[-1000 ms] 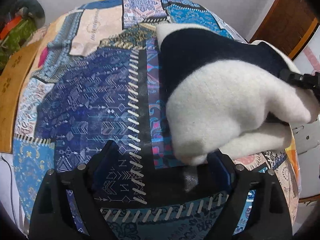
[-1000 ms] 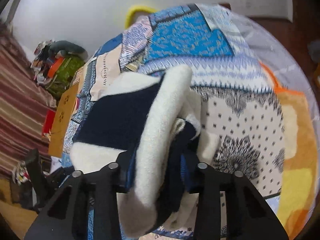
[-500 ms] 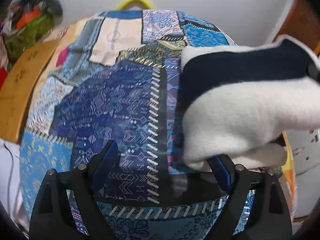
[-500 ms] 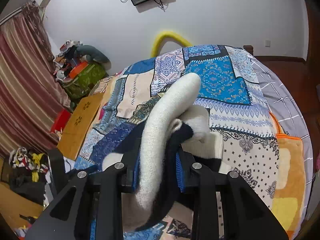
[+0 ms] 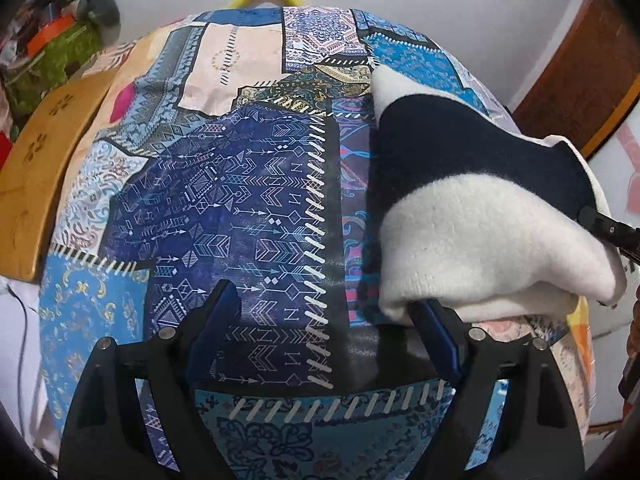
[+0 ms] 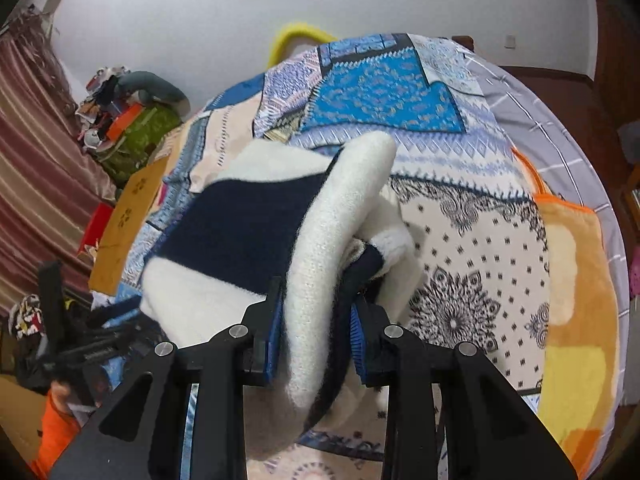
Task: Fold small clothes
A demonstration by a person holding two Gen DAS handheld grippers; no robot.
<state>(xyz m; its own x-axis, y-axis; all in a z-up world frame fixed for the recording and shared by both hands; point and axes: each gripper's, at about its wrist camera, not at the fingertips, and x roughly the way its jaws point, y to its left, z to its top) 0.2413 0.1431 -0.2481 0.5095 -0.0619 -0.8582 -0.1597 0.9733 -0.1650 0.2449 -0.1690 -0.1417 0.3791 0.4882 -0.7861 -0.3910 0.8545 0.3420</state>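
A small white and navy striped knit garment [image 5: 472,208] lies folded in a thick bundle on the patchwork bedspread [image 5: 224,184]. My right gripper [image 6: 314,320] is shut on its folded edge [image 6: 320,264], holding that end raised. My left gripper [image 5: 328,312] is open, low over the bedspread. Its right finger [image 5: 436,332] sits at the bundle's near white edge, its left finger [image 5: 216,312] over bare cloth. The right gripper's tip shows at the far right of the left wrist view [image 5: 608,232].
A wooden board [image 5: 44,168] lines the bed's left side. A pile of clutter [image 6: 132,120] stands at the back left. An orange and yellow blanket [image 6: 576,300] lies at the right. A yellow hoop [image 6: 296,36] stands behind the bed.
The right gripper rose with the garment half a second ago and has come down and forward again. The left gripper has stayed open beside the bundle's near edge.
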